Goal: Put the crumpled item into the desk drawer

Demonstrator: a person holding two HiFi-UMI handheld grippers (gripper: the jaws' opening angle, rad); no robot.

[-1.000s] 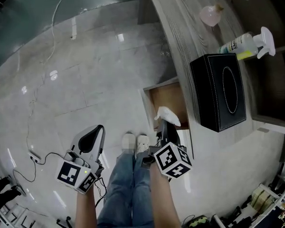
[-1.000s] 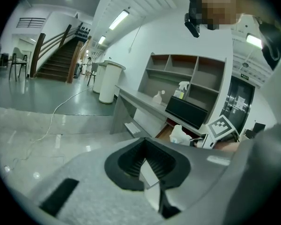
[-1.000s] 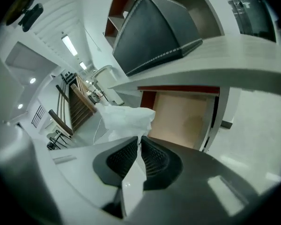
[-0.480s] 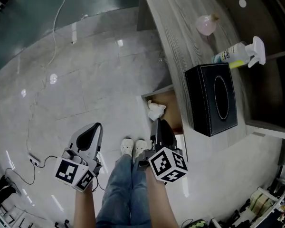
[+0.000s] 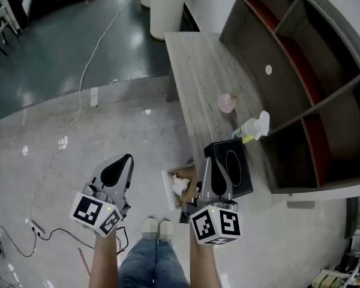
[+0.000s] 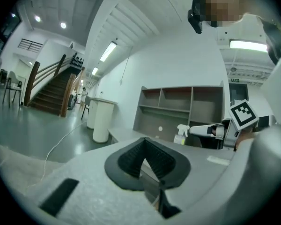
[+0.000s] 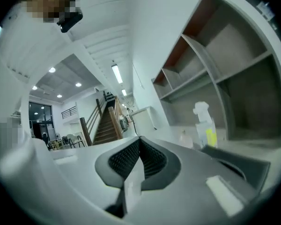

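Nearest to me, over my jeans (image 5: pixel 155 263), I hold both tools above the floor. The left gripper (image 5: pixel 125 159) is clenched, its jaws are together and nothing is between them. The right gripper (image 5: pixel 206 162) is clenched too, pad against pad, and it holds nothing.

Between the two tools, a little farther, the drawer (image 5: pixel 167 191) stands pulled out from the desk (image 5: pixel 195 71). The crumpled paper (image 5: pixel 180 185) lies inside it on the wooden bottom, close to the white front panel and apart from both tools. It is a small white lump. I cannot see a clear long axis, so I cannot say which way it points.

Just behind my right tool a black box (image 5: pixel 233 167) stands on the desk edge. Farther along the top stand a spray bottle (image 5: pixel 252 128) and then a pink thing (image 5: pixel 227 104). Behind the desk the shelves (image 5: pixel 300 71) rise.
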